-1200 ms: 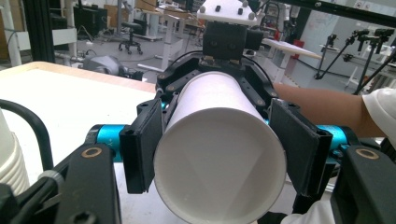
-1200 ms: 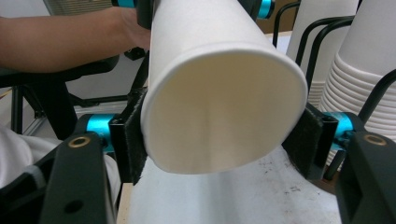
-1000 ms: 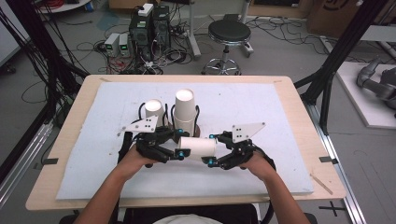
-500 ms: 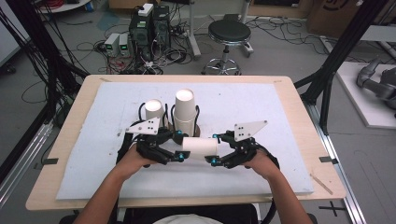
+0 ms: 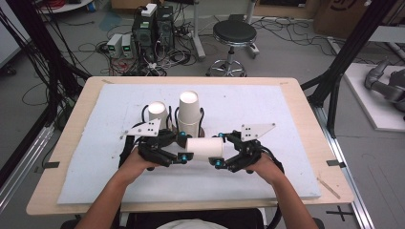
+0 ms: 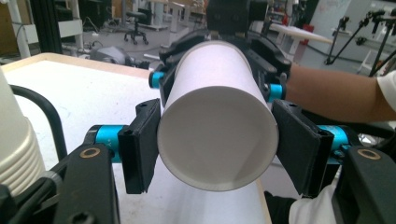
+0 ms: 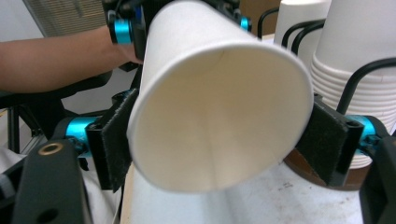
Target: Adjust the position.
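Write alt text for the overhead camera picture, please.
A person holds one white paper cup on its side between two hand-held grippers, the left gripper and the right gripper, above a white-covered table. Two stacks of cups stand just behind.

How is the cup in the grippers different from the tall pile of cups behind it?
The held cup lies on its side, up off the table, between the left gripper and the right gripper. The tall stack stands upright on the table inside a black wire holder. The held cup is one single cup; the tall stack is many cups nested together, with ridged rims showing in the right gripper view. Both are plain white paper.
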`<action>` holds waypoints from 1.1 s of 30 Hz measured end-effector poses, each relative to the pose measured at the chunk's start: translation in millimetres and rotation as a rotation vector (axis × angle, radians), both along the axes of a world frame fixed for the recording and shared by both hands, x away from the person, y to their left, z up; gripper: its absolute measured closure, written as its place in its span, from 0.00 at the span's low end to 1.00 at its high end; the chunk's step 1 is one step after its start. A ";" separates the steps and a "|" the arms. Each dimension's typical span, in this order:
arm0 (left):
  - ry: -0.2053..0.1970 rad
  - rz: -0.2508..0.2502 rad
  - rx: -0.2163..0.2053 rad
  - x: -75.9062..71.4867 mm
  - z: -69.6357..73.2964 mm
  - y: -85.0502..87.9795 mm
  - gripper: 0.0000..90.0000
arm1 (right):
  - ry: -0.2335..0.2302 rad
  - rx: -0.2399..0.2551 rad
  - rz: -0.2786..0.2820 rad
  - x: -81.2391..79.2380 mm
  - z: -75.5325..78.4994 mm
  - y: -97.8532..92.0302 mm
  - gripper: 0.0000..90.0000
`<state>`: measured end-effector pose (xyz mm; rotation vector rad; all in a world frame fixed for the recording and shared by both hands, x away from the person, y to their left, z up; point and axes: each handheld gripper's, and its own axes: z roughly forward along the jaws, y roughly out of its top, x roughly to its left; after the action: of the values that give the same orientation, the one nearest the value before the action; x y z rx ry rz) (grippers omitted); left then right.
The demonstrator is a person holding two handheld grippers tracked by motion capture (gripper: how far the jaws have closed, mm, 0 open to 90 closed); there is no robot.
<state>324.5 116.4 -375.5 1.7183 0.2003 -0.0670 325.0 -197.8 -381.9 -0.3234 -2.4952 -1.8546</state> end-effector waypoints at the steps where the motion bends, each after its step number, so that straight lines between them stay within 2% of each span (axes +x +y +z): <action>1: -0.001 -0.002 0.007 -0.1 -0.5 -0.6 0.40 | -0.003 0.001 0.005 0.3 0.5 -0.9 0.28; 6: 0.000 -0.012 0.029 -0.3 -2.9 -3.0 0.40 | -0.010 0.026 0.015 1.2 3.2 -5.9 0.32; 15: -0.001 -0.011 0.052 -0.6 -4.6 -4.5 0.40 | -0.005 0.028 0.017 2.0 3.8 -6.9 0.34; 24: 0.001 -0.009 0.066 -0.4 -6.7 -5.7 0.40 | 0.015 0.054 0.015 3.0 5.1 -8.3 0.38; 33: 0.005 0.015 0.078 -0.9 -8.6 -8.0 0.39 | 0.021 0.049 0.016 3.6 5.3 -9.3 0.40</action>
<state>323.6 108.3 -384.1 1.7943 0.2218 -0.0527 328.6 -207.1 -376.7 -0.3184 -2.4275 -1.8922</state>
